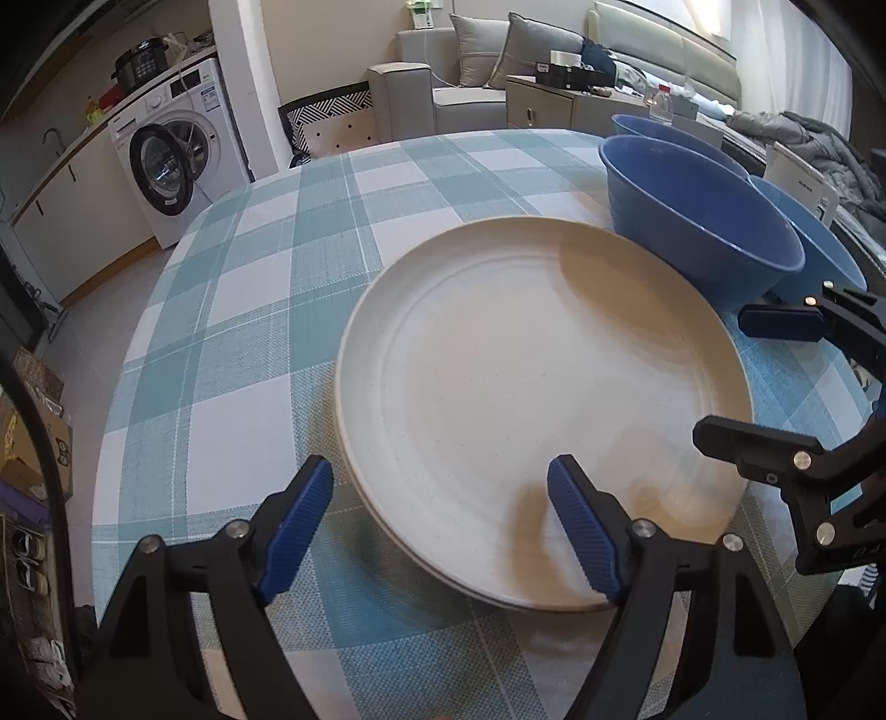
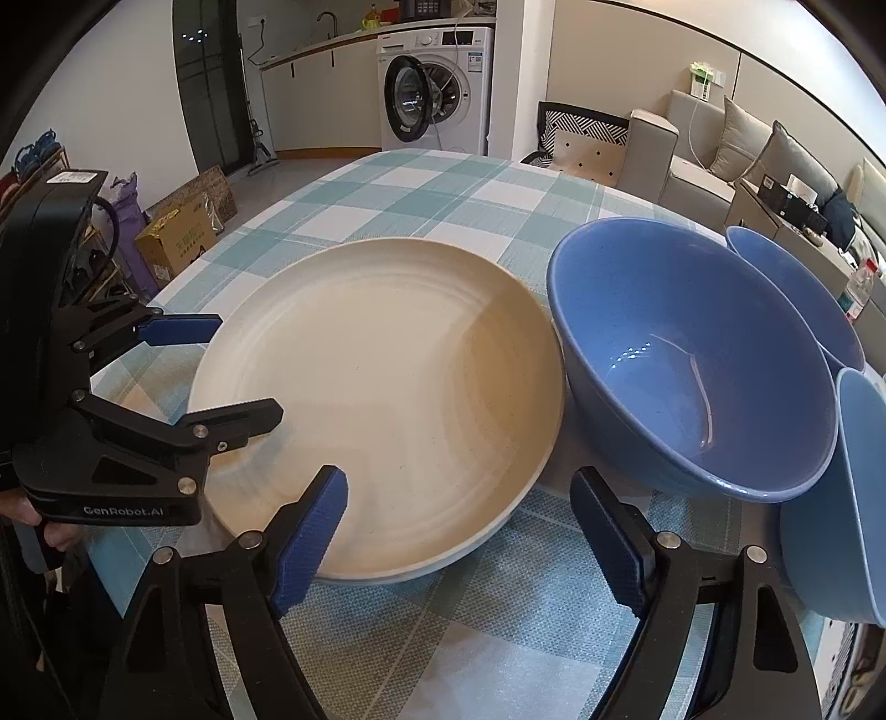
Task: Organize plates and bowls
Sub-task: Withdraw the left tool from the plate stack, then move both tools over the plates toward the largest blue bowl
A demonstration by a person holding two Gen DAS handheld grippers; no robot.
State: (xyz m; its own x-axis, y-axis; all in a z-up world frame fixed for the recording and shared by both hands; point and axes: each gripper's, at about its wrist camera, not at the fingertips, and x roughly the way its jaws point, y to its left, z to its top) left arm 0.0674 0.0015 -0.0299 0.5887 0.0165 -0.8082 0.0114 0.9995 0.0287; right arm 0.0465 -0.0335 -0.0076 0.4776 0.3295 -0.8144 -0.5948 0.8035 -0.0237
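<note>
Cream round ceramic plate [image 2: 382,399] touches blue bowl [image 2: 692,360] centre-right; both tongs [image 1: 440,526] [image 2: 459,531] wide, empty; we risk clinking them.

— What kind of premises is recorded?
— A lived-in home, open-plan. A washing machine [image 2: 434,83] is built in beside a counter with sink tap [image 2: 326,22].
— Further evidence?
— A cushioned sofa [image 2: 714,149] is seen beyond a table in checked cloth [image 2: 443,188].
</note>
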